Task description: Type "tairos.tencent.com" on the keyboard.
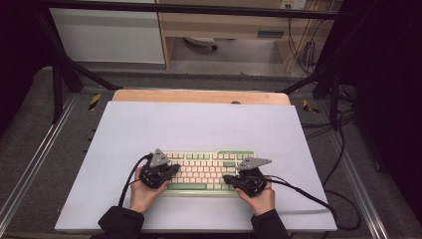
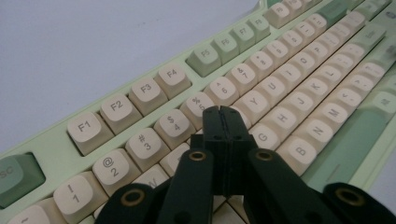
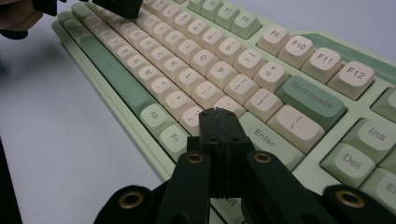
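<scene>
Our left tongs are squeezed shut, holding nothing, over the keyboard near its left end; our right tongs are shut and empty too, by the Enter key.

One keyboard lies on one white table. Two claws sit over it: the left claw at about 9 o'clock of the keyboard, the right claw at about 4 o'clock. Two hands hold them, one hand at 7 o'clock and one hand at 5 o'clock. Two black cables trail off the claws, one each. On the keyboard, one long green space bar and one green backspace key show.
</scene>
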The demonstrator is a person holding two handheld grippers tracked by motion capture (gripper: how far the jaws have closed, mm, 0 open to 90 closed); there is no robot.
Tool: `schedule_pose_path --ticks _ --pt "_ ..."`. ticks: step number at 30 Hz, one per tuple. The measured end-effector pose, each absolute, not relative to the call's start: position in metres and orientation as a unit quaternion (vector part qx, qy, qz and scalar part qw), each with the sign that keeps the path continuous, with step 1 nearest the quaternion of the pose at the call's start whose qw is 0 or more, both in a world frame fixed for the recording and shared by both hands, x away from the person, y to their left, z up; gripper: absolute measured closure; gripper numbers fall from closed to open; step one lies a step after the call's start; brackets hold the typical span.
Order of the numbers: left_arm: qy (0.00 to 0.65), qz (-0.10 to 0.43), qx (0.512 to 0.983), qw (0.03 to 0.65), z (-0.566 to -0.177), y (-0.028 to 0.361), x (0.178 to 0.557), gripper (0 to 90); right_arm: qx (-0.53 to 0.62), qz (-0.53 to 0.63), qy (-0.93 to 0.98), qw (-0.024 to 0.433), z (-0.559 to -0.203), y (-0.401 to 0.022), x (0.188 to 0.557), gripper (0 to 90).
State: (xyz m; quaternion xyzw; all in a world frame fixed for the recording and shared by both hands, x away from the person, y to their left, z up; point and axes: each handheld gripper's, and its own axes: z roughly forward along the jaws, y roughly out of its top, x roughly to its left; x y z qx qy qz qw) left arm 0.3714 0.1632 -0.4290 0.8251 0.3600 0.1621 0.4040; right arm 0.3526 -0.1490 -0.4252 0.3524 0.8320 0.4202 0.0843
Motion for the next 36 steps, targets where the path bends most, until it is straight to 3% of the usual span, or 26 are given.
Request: schedule_pose_path --ticks 36 --pt "0.376 0.159 0.809 0.424 -0.422 0.211 0.344 90.0 0.355 0.434 0.824 0.079 -0.419 -0.137 0.358 90.0"
